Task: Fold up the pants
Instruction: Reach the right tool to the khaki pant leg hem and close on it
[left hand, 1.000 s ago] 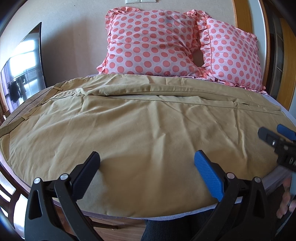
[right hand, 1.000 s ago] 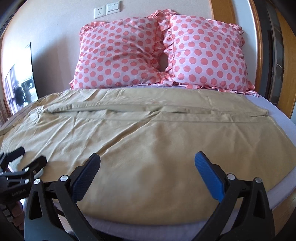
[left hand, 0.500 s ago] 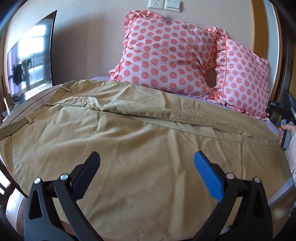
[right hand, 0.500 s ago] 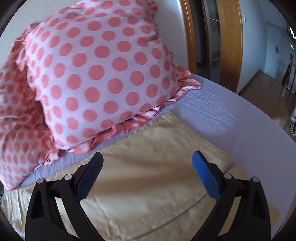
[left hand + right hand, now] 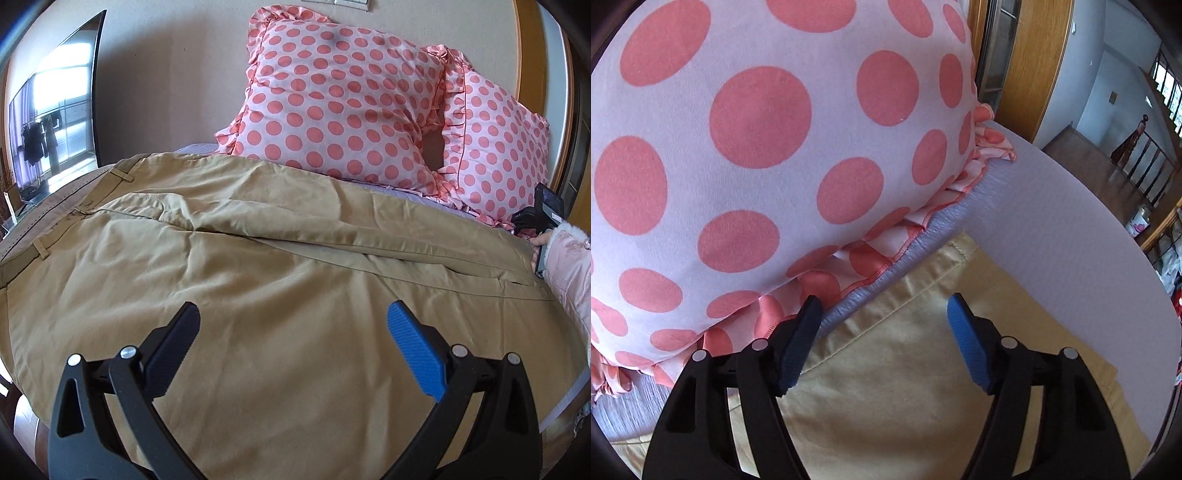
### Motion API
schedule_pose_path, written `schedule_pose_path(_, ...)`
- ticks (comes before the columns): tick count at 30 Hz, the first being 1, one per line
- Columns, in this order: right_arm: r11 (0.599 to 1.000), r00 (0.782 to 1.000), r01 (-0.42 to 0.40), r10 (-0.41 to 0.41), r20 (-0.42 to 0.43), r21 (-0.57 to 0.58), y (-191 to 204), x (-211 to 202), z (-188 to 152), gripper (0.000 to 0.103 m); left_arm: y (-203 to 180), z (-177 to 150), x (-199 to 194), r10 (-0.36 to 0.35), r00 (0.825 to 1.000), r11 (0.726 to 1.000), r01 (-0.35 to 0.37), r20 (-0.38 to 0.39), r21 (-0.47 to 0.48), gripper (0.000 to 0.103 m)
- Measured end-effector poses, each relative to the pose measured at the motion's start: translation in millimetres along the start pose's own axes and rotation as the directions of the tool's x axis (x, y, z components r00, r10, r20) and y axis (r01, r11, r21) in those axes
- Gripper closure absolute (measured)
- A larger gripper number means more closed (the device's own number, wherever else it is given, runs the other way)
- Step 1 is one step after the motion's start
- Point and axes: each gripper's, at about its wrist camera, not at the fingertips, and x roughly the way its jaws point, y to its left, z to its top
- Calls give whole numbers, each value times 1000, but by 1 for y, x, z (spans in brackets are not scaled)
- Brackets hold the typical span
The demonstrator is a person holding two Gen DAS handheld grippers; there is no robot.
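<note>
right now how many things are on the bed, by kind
polka-dot pillows: 2, one on the left and one on the right
tan pants: 1, spread flat over the bed
total: 3

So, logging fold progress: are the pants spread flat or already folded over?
Spread. The pants lie full-length across the bed, waistband showing, both grippers open, neither gripping.
</note>
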Motion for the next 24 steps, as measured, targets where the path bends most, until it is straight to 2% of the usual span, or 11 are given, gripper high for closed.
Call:
schedule_pose_path(2,1000,999,-15,15,29,1,-11,-2,-3,50,0,-1,0,-13,1000,1000,13,-3,-4,2)
schedule_pose_path(4,998,997,-64,63,37,19,-27,-5,-6,81,4,-1,-2,-30,1000,999,30,0,-24,2)
schedule_pose_path(7,965,972,-236,234,32,117,-65,-8,-13,96,13,0,-7,-68,998,995,68,9,-75,2)
schedule_pose_path(9,911,932,-364,357,70,193,-95,-19,-24,97,19,1,-12,-87,996,991,89,26,-102,2)
schedule_pose_path(13,782,814,-581,550,187,226,-149,-75,-71,98,31,6,-23,-72,995,989,80,69,-123,2)
schedule_pose_path(15,730,763,-646,608,219,222,-171,-106,-103,98,36,8,-27,-60,995,989,71,84,-133,2)
schedule_pose_path(16,716,749,-662,624,222,223,-186,-116,-120,98,38,10,-28,-57,994,988,69,88,-140,2)
schedule_pose_path(20,709,754,-655,637,162,262,-214,-135,-178,98,39,12,-31,-65,993,984,81,102,-160,2)
schedule_pose_path(22,693,748,-654,652,124,304,-219,-130,-187,97,36,14,-31,-74,992,983,90,102,-161,2)
schedule_pose_path(23,698,754,-645,646,115,310,-219,-129,-186,95,35,15,-31,-83,991,982,99,103,-160,2)
schedule_pose_path(24,711,767,-630,632,110,312,-218,-130,-185,89,35,16,-33,-93,990,981,110,107,-159,2)
